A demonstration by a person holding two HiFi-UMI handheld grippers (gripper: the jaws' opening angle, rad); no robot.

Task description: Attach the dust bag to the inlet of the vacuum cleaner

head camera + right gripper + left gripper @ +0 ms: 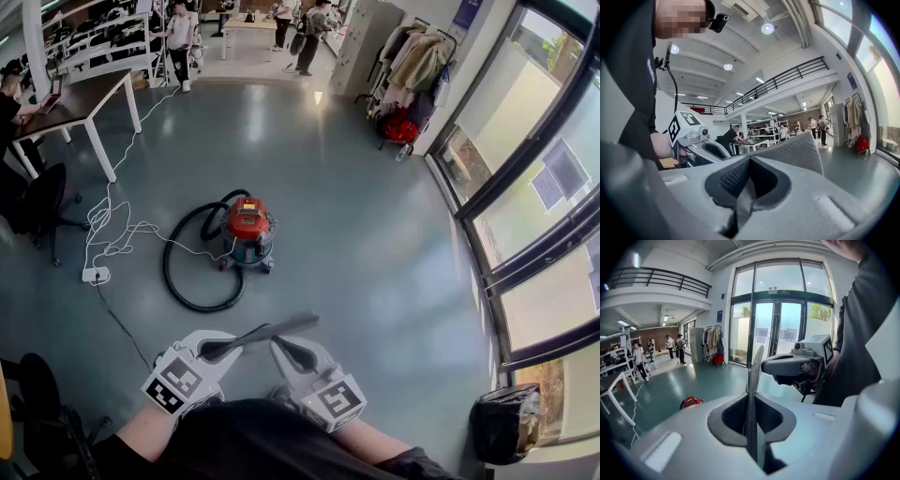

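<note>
The dust bag (272,330) is a flat grey mesh sheet held in the air in front of me, between both grippers. My left gripper (217,352) is shut on one end of it. In the left gripper view the bag (752,390) stands edge-on, pinched in the jaws of that gripper (751,427). My right gripper (286,352) is shut on the other part; its own view shows the mesh (797,154) running down into the closed jaws (747,187). The vacuum cleaner (248,228), red-topped with a steel drum, stands on the floor well ahead, far from both grippers.
A black hose (183,272) loops left of the vacuum. A white cable runs to a power strip (96,275). A table (80,98) and office chair (37,202) stand at left, a clothes rack (412,66) at back right, a dark bin (506,422) by the glass wall.
</note>
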